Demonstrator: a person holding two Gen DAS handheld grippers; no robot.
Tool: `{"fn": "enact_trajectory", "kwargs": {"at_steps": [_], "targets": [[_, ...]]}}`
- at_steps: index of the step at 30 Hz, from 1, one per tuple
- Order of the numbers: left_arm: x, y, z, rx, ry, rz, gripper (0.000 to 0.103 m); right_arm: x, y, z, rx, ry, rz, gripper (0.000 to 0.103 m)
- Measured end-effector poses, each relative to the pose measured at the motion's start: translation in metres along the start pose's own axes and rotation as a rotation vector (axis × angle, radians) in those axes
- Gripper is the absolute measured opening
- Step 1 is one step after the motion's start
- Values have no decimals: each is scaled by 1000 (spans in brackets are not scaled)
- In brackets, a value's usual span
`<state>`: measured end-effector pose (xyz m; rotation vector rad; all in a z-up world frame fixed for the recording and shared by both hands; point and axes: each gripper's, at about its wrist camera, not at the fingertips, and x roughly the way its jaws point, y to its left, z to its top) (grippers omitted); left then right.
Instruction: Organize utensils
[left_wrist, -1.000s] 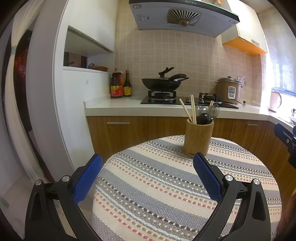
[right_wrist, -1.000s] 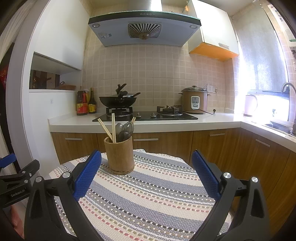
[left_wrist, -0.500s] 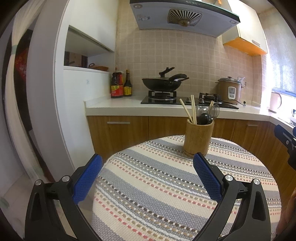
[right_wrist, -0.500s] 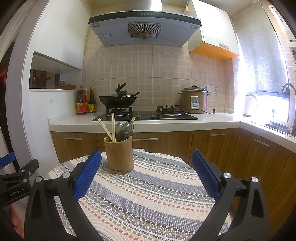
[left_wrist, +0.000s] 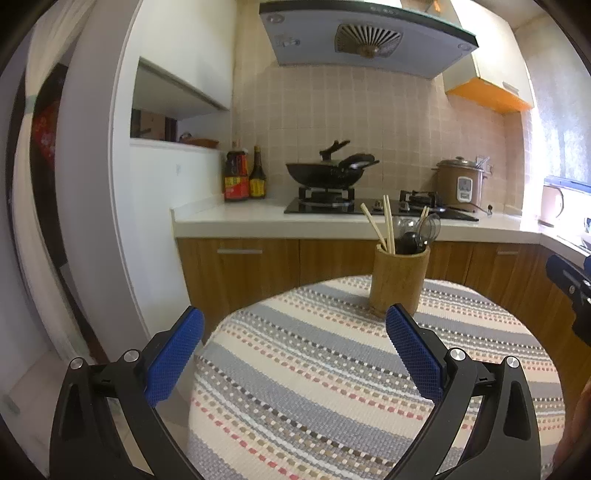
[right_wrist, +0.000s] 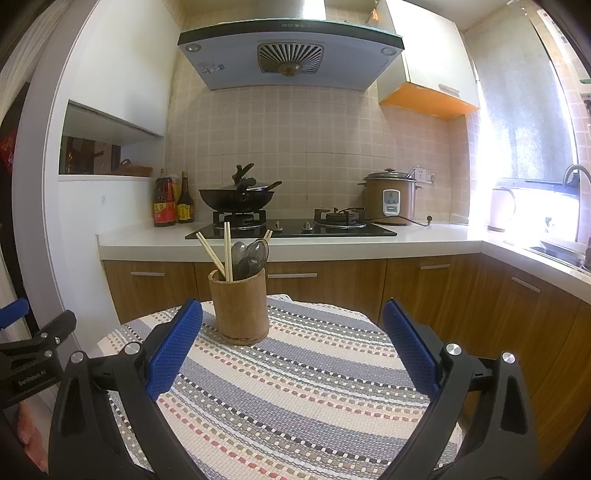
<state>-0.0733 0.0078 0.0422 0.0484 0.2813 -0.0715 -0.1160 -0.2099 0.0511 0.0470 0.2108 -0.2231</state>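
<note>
A: Two grippers in my feeds, both empty. Left gripper (left_wrist: 293, 338) has its blue fingers (left_wrist: 173, 356) spread wide over the near edge of the round striped-cloth counter (left_wrist: 332, 387); nothing sits between them.

B: And the right one?

A: Right gripper (right_wrist: 291, 330) is the same: fingers (right_wrist: 410, 349) wide apart, hovering above the cloth, touching nothing.

B: Location of the utensils?

A: I log them all in the bamboo holder (right_wrist: 239, 306), standing upright on the far part of the counter. Chopsticks (right_wrist: 226, 251) lean out at the left of its mouth, and dark spoons (right_wrist: 249, 254) stand at the right. One more light stick tip shows behind the spoons.

B: Holder position relative to the fingers?

A: From the right wrist view it stands just beyond the left finger. From the left wrist view the holder (left_wrist: 400, 282) stands just beyond the right finger. Contact: none that I see.

B: Cloth otherwise?

A: I see only the holder on it.
</note>
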Motion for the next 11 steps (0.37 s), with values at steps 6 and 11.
{"fn": "enact_trajectory", "kwargs": {"at_steps": [6,11], "targets": [[0,1,4,-2,-8,7,95,0,0,0,0,1,-4,94],[-1,11,8,-43,-16,14,95,1,0,0,3,2,-3,94]]}}
